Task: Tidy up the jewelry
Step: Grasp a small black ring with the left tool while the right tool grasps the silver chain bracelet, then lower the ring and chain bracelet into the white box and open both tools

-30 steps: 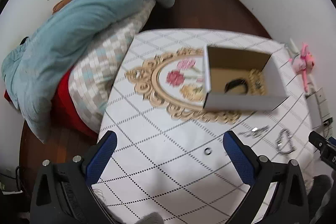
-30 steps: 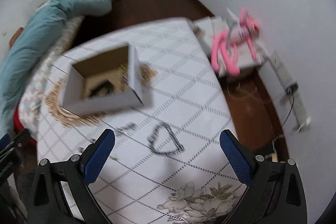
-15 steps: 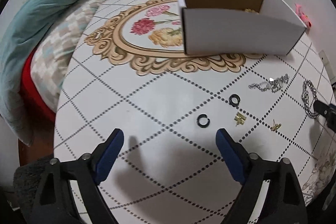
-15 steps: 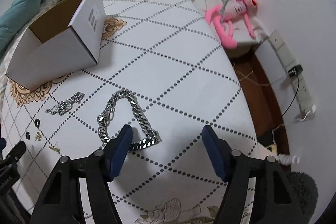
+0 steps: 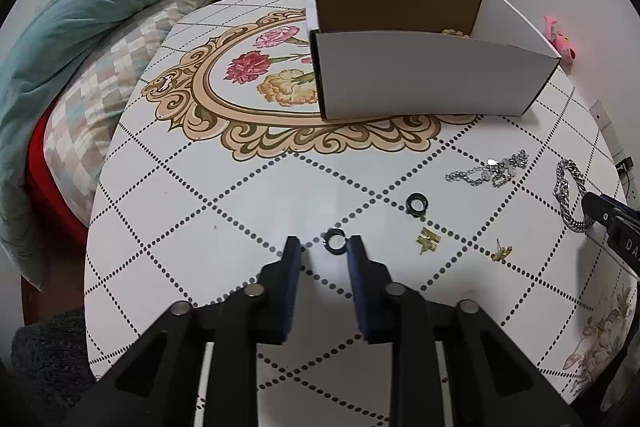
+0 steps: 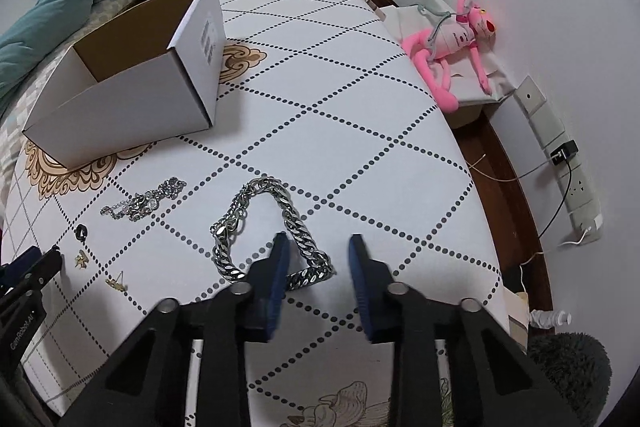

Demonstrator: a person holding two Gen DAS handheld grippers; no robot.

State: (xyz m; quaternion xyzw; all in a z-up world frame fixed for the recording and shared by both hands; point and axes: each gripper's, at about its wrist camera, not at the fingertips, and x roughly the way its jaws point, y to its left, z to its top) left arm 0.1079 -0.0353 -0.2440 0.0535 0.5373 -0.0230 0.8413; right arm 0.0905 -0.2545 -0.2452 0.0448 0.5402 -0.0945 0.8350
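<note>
Both pairs of fingers have narrowed sharply in the last half second and dropped close to the desk (image 5: 168,211), a sign that two pickups are about to start at once. The left gripper (image 5: 323,247) stands partly open, holding nothing, its blue fingers (image 5: 292,267) flanking a small black ring (image 5: 335,241) that lies flat between their tips; whether they touch it cannot be told. The right gripper (image 6: 316,247) is likewise partly open and empty, straddling the near corner of a heavy silver chain (image 6: 264,227) lying in a loop, its left finger over the links.

Just beyond the left gripper lie a second black ring (image 5: 417,204), two small gold earrings (image 5: 428,239) and a thin silver bracelet (image 5: 488,169), all loose on the desk. Farther off, the white cardboard box (image 5: 420,83) sits open on the flowered centre of the desk, with some gold pieces already showing inside at its far right corner.

Judging by the spread, sorting is at an early stage: most pieces are still outside the box. To the far left a teal quilt (image 5: 100,7) covers a bed.
</note>
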